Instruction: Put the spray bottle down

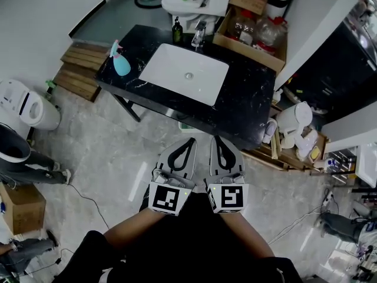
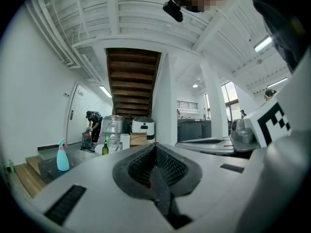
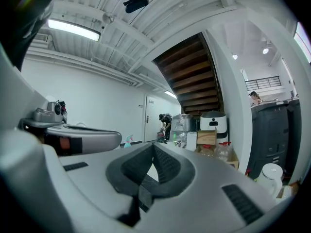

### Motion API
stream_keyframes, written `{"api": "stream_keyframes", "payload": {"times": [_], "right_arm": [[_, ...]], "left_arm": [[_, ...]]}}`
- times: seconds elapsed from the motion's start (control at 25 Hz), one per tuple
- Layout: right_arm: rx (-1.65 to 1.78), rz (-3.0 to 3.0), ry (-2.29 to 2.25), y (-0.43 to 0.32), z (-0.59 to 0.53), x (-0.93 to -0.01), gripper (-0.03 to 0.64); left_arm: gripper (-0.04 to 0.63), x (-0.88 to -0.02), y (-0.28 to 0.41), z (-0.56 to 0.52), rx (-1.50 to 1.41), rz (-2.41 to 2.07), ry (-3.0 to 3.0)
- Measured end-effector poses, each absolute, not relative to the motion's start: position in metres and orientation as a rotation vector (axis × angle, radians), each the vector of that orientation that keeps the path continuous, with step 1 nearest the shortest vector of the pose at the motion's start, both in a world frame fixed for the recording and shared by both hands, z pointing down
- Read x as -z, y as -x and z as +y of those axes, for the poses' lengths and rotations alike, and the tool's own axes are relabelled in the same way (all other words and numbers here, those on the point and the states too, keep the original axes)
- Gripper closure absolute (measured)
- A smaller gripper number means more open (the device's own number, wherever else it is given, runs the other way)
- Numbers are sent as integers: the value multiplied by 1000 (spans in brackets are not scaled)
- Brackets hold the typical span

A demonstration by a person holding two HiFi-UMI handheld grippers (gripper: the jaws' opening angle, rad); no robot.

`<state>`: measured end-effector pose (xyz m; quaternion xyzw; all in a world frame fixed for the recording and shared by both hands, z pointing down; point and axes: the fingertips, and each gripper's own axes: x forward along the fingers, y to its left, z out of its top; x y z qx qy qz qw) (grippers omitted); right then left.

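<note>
Item 1: left hand-held gripper (image 1: 189, 141), jaws fully together, nothing between them.

Item 2: right hand-held gripper (image 1: 216, 140), jaws likewise together, empty. Both sit side by side, level, close to the person's body and well apart from the tabletop (image 1: 247, 108).

Item 3: spray bottle (image 1: 120, 61), blue with a pink head, upright on the tabletop's left corner, beside the white sink (image 1: 184, 72). A dark green bottle (image 1: 177, 30) stands behind the sink.

I judge the set-down finished. To do it well from here, I hold both grippers level and clear of the bottle, with no reach back that could tip it.
</note>
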<state>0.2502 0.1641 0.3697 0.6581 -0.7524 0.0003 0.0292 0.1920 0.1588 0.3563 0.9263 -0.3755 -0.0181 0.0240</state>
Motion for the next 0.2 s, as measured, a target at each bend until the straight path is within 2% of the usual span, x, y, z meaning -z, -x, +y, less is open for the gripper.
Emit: {"api": "stream_keyframes", "payload": {"times": [0.2], "right_arm": [[28, -2336, -1989, -245, 168, -372, 600]], "left_arm": [[583, -359, -192, 160, 57, -1162, -2865]]}}
